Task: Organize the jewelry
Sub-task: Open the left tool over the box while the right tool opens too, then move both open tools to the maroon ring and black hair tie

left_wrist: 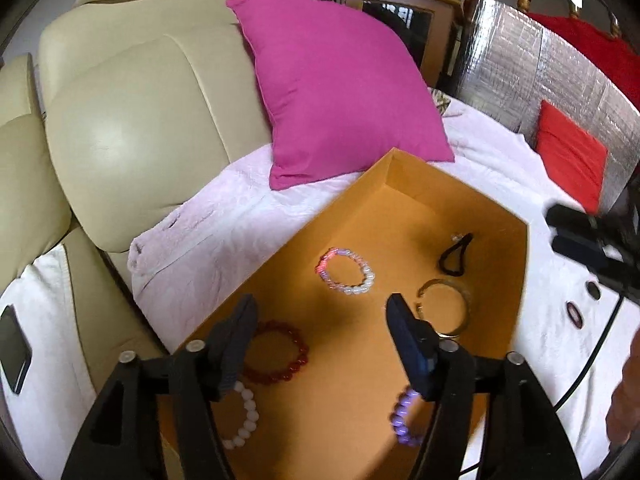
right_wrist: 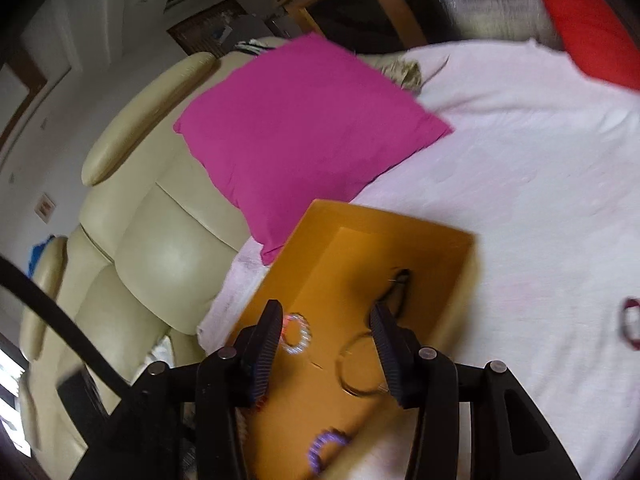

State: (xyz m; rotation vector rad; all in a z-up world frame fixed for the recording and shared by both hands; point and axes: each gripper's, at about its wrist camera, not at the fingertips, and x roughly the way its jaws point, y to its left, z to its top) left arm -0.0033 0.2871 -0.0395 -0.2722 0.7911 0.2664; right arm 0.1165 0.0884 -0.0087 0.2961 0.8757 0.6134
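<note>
My left gripper [left_wrist: 320, 312] and right gripper [right_wrist: 324, 320] both hang open and empty above the orange box [left_wrist: 400, 168]. The dark red bracelet [right_wrist: 630, 322] lies outside on the bedsheet [right_wrist: 520, 160] (light, floppy, rolling beads), so I'd pinch across one strand.

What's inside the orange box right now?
Inside the orange box: pink-white bead bracelet, red bead bracelet, white bead bracelet, purple bead bracelet, metal bangle, black loop. The left tongs hide parts of three.
</note>
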